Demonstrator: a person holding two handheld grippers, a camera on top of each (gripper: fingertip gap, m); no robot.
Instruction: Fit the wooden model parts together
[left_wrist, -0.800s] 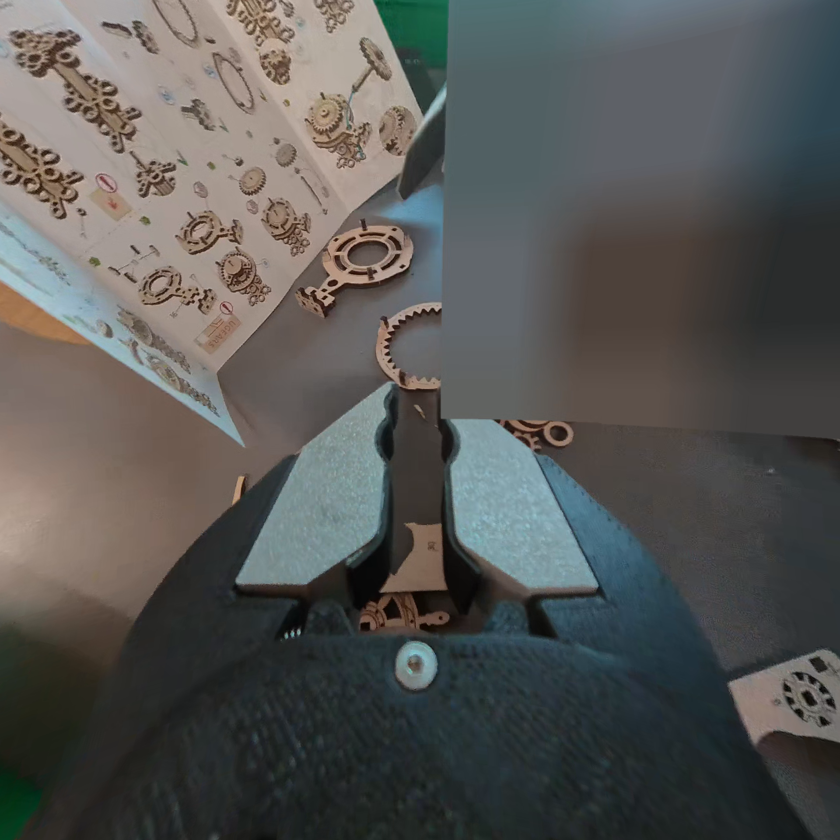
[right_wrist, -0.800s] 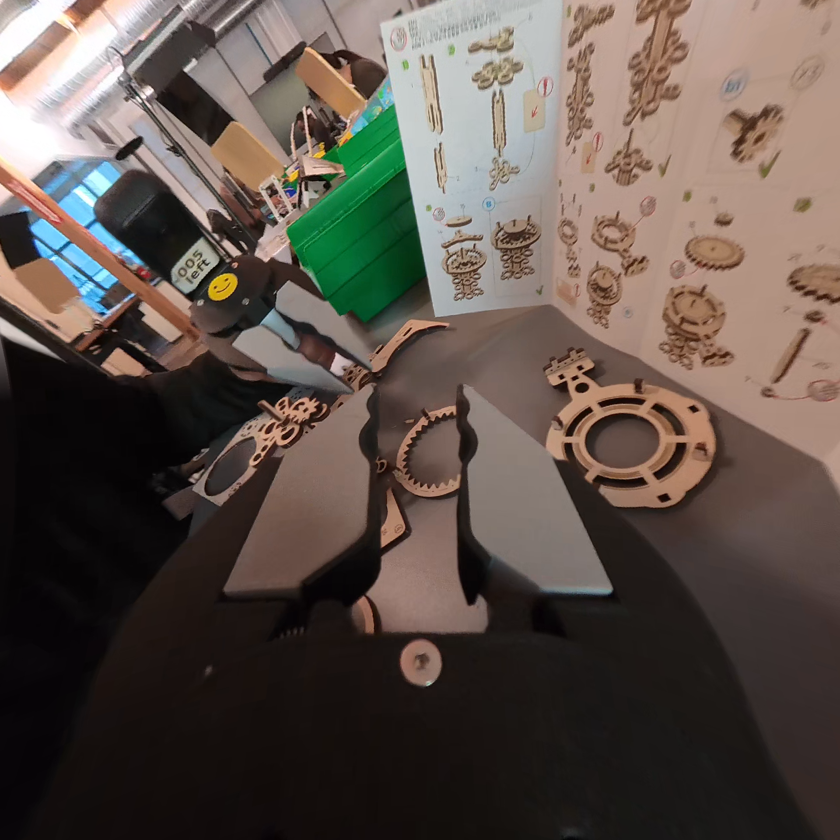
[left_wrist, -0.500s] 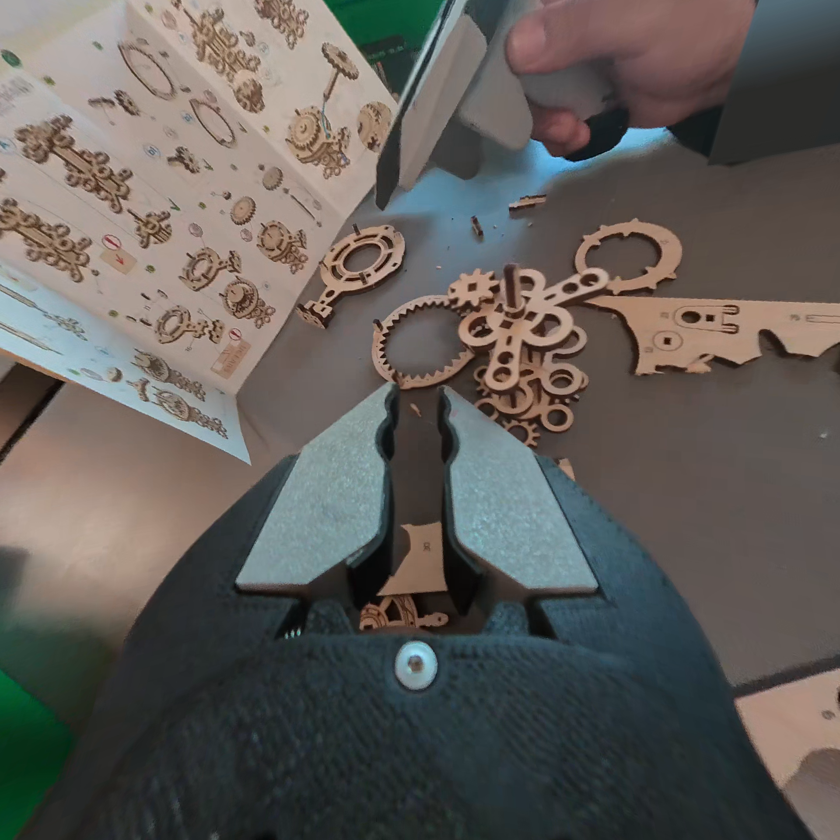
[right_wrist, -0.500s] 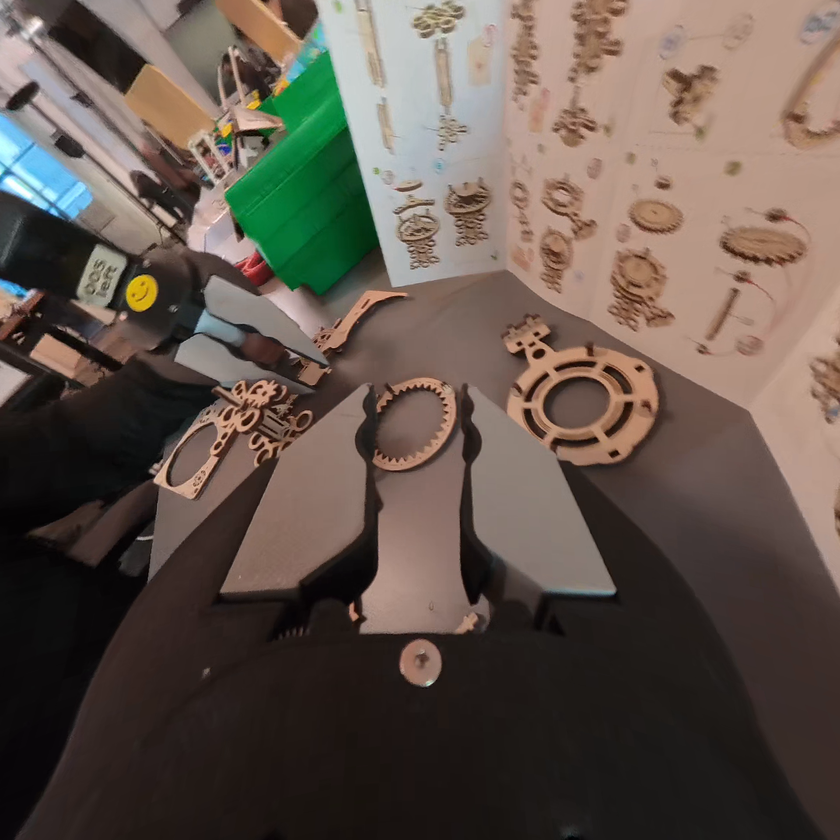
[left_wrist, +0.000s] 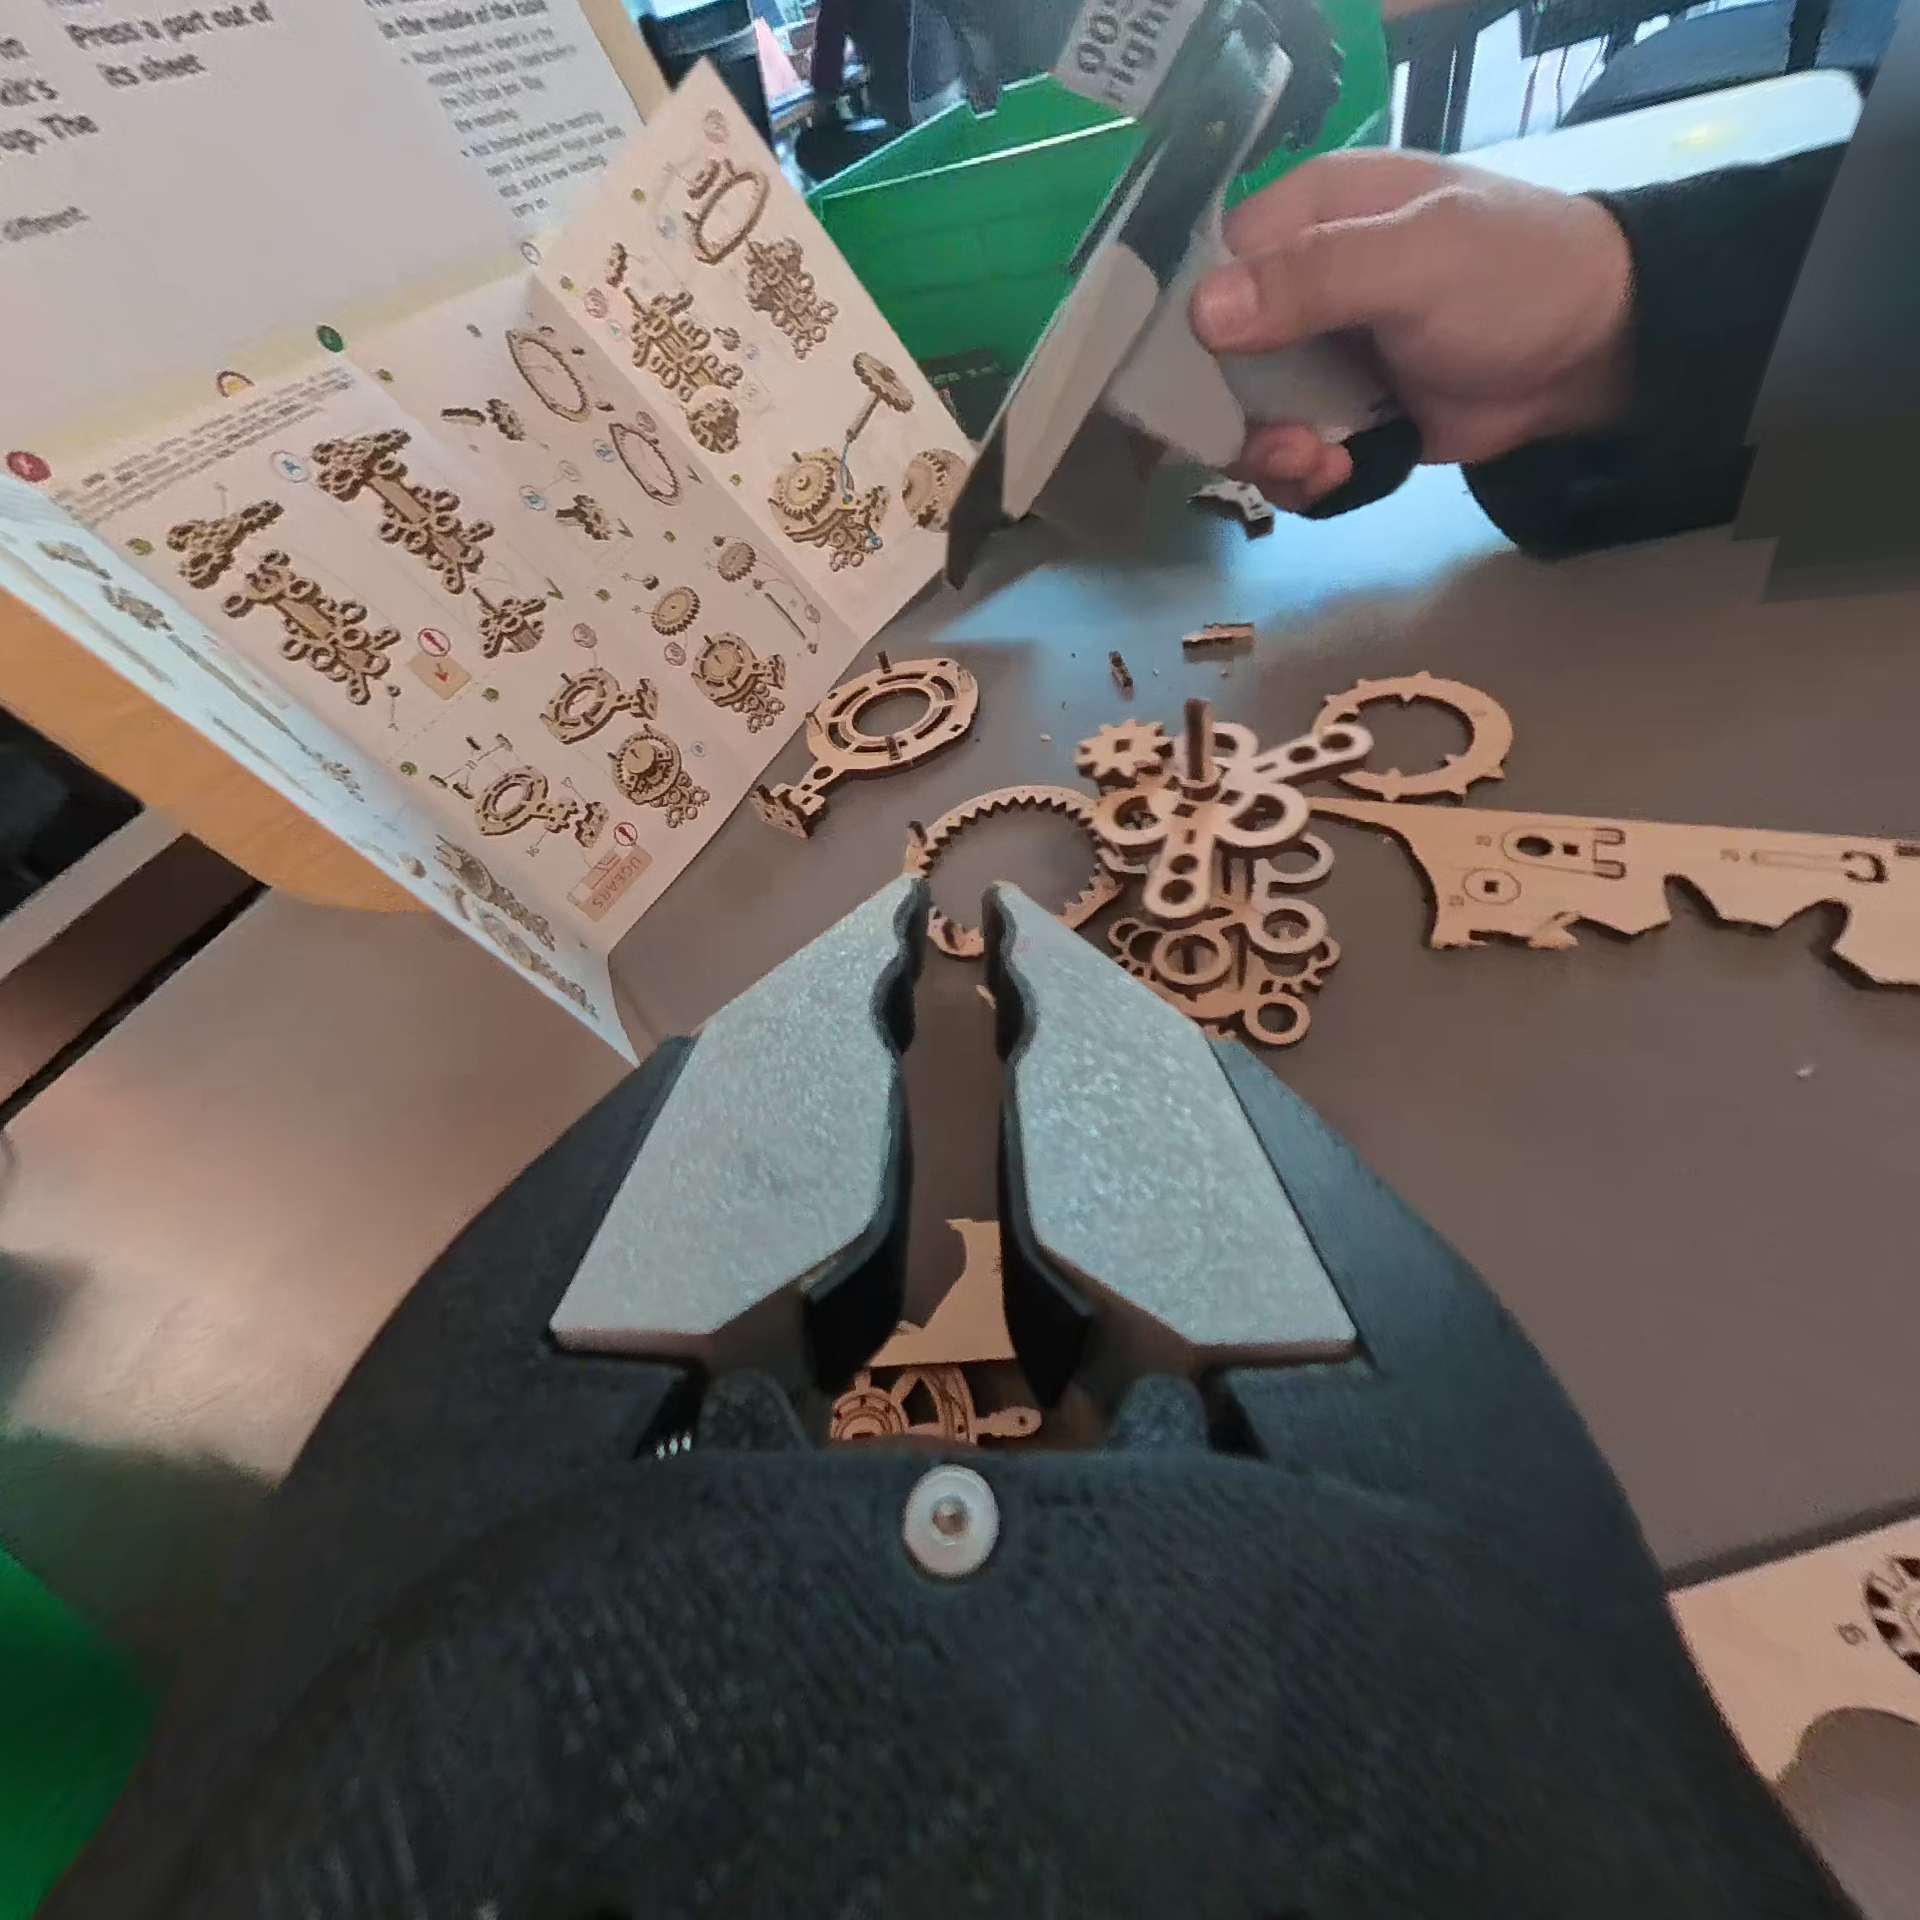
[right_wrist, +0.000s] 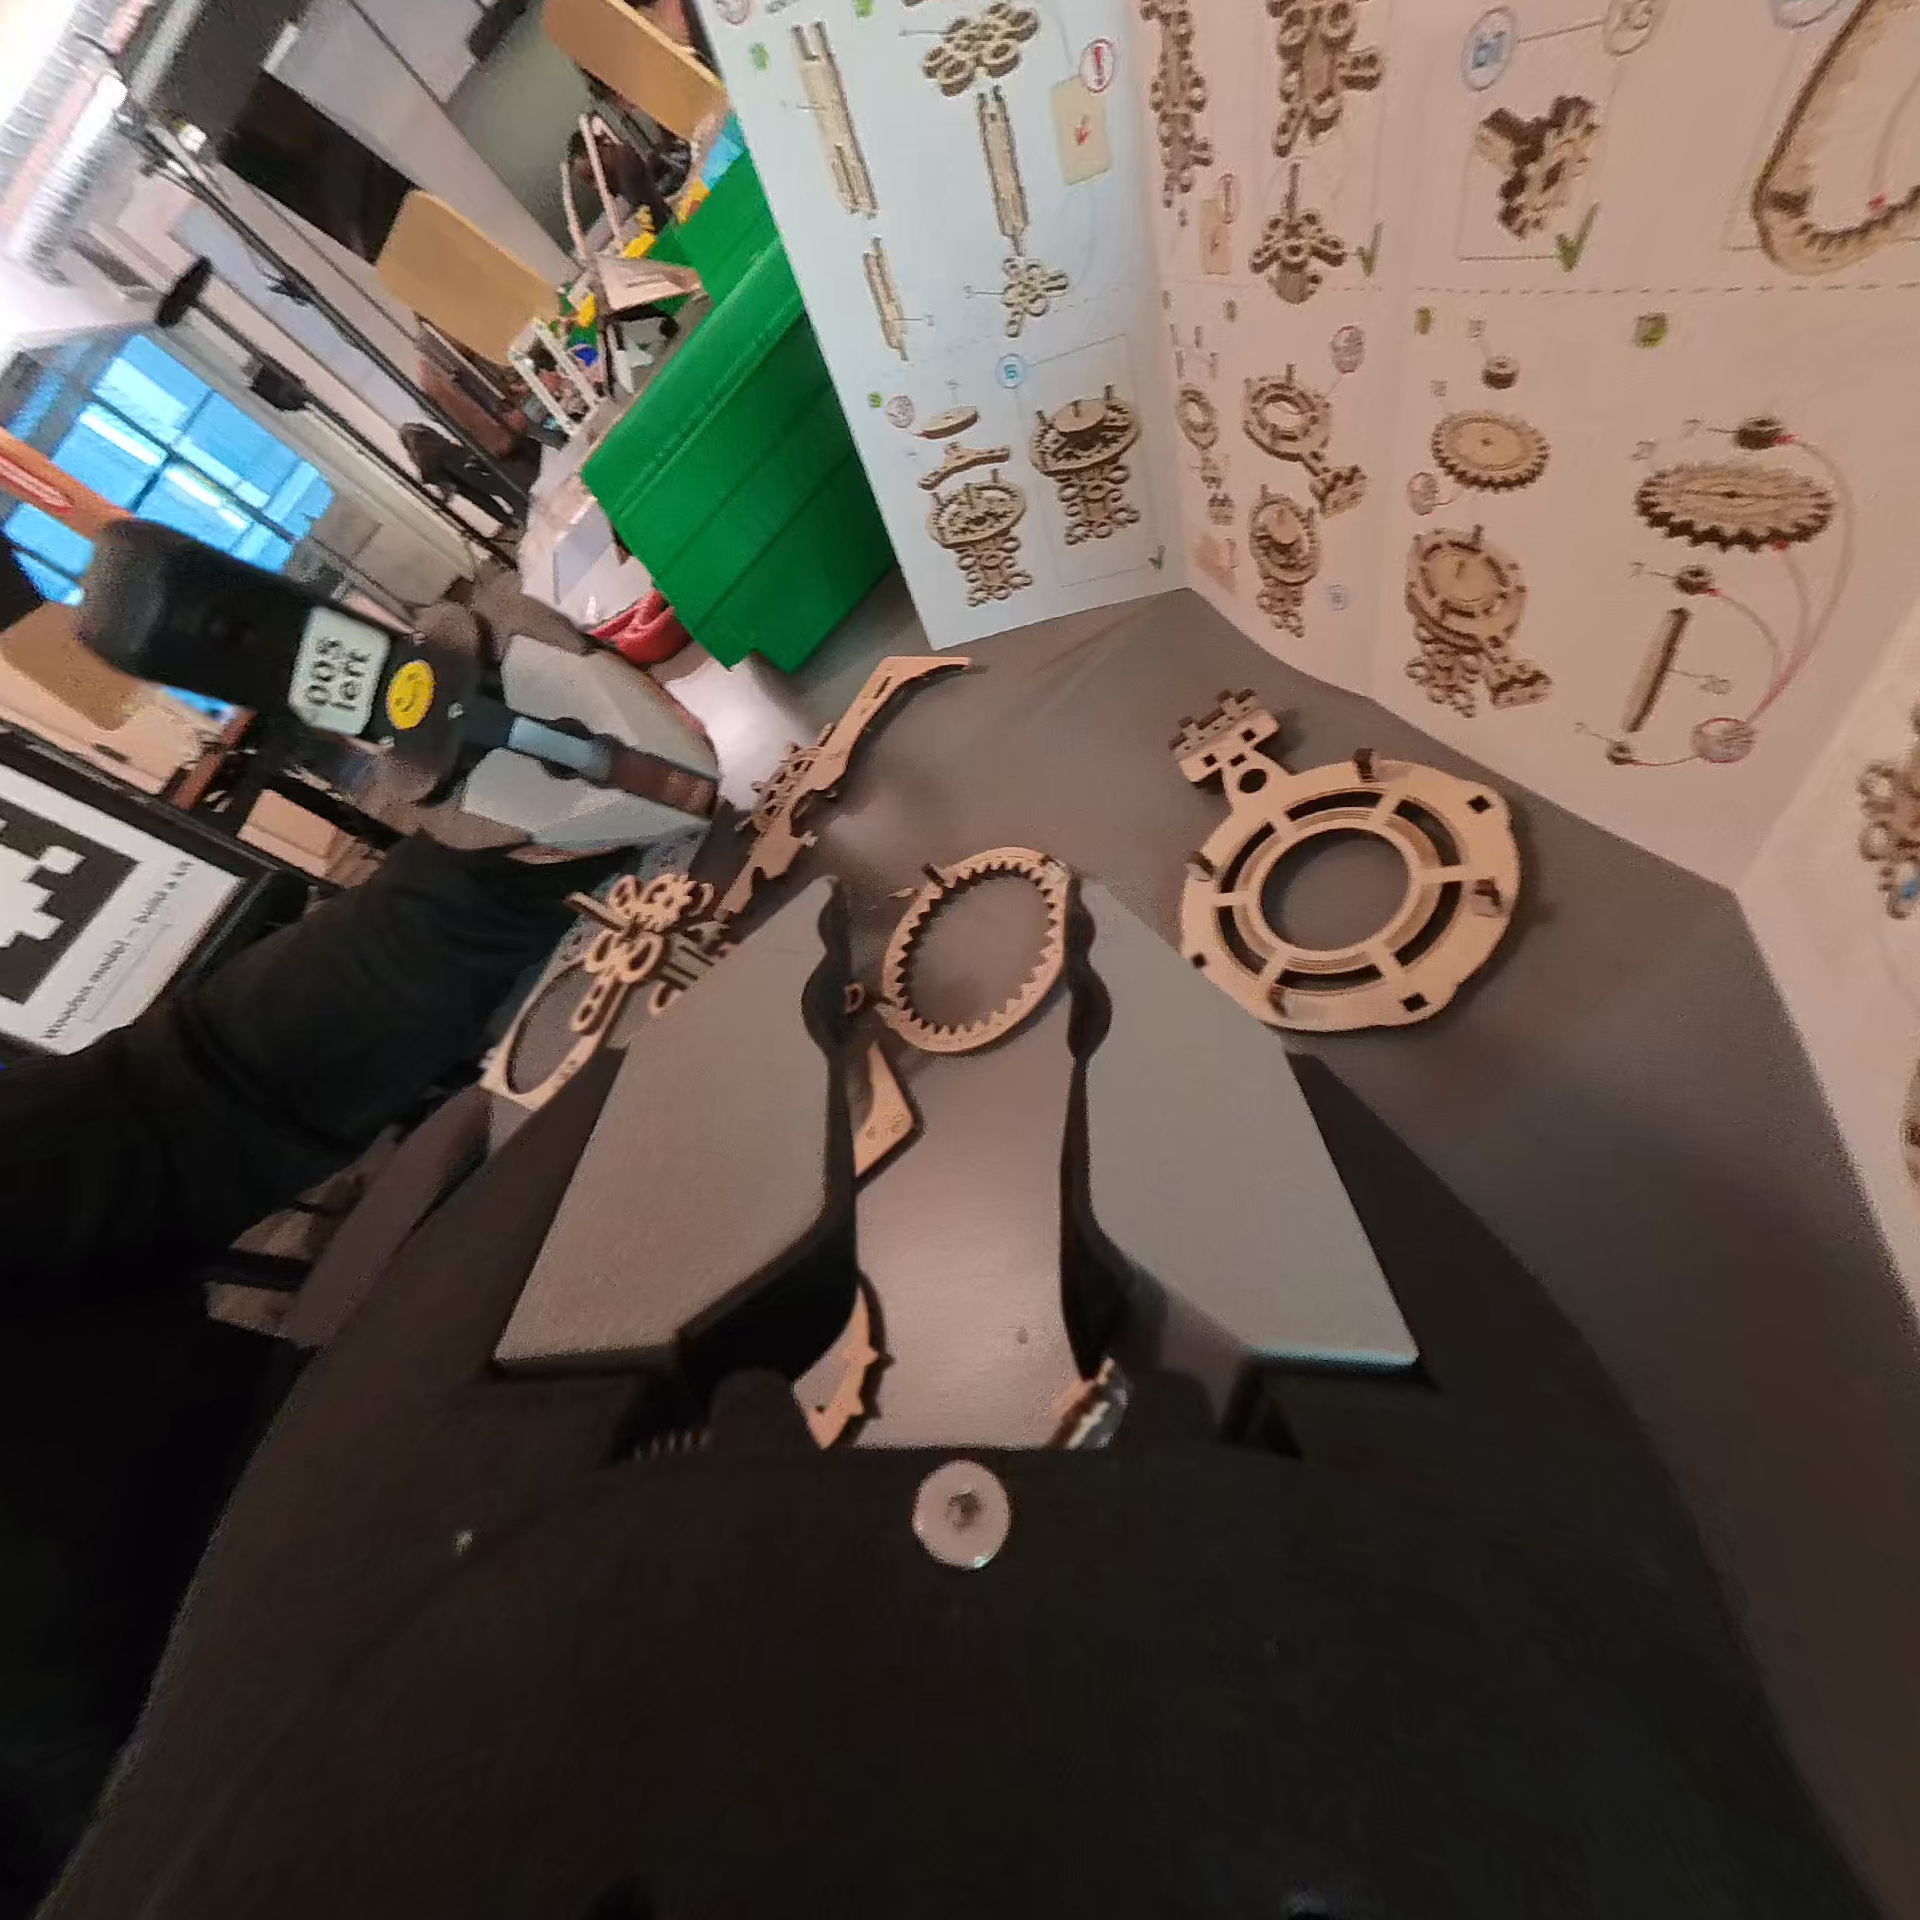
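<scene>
A toothed wooden ring gear (left_wrist: 997, 808) lies flat on the dark table (left_wrist: 1558, 1143). My left gripper (left_wrist: 951, 899) hovers just in front of it, narrowly open and empty. In the right wrist view the ring gear (right_wrist: 961, 1034) lies just beyond my right gripper (right_wrist: 956, 914), which is open and empty above it. A round wooden frame with a stem (right_wrist: 1351, 1003) lies to the right of the ring; it also shows in the left wrist view (left_wrist: 847, 732). A stacked assembly of rings with an upright peg (left_wrist: 1195, 831) touches the ring's other side.
A folded instruction sheet (left_wrist: 416, 520) stands behind the parts. A long wooden offcut (left_wrist: 1610, 883) and a bumpy ring (left_wrist: 1413, 738) lie at the right. A hand (left_wrist: 1403, 312) holds the right gripper (left_wrist: 1039, 447) over the table's back. A green bin (right_wrist: 748, 488) stands beyond the table. The left gripper's tips are roughly 12 cm from the right gripper's.
My right gripper's jaws have opened wider, and the ring gear now sits at its fingertips instead of between the fingers. My left gripper's gap is unchanged.
</scene>
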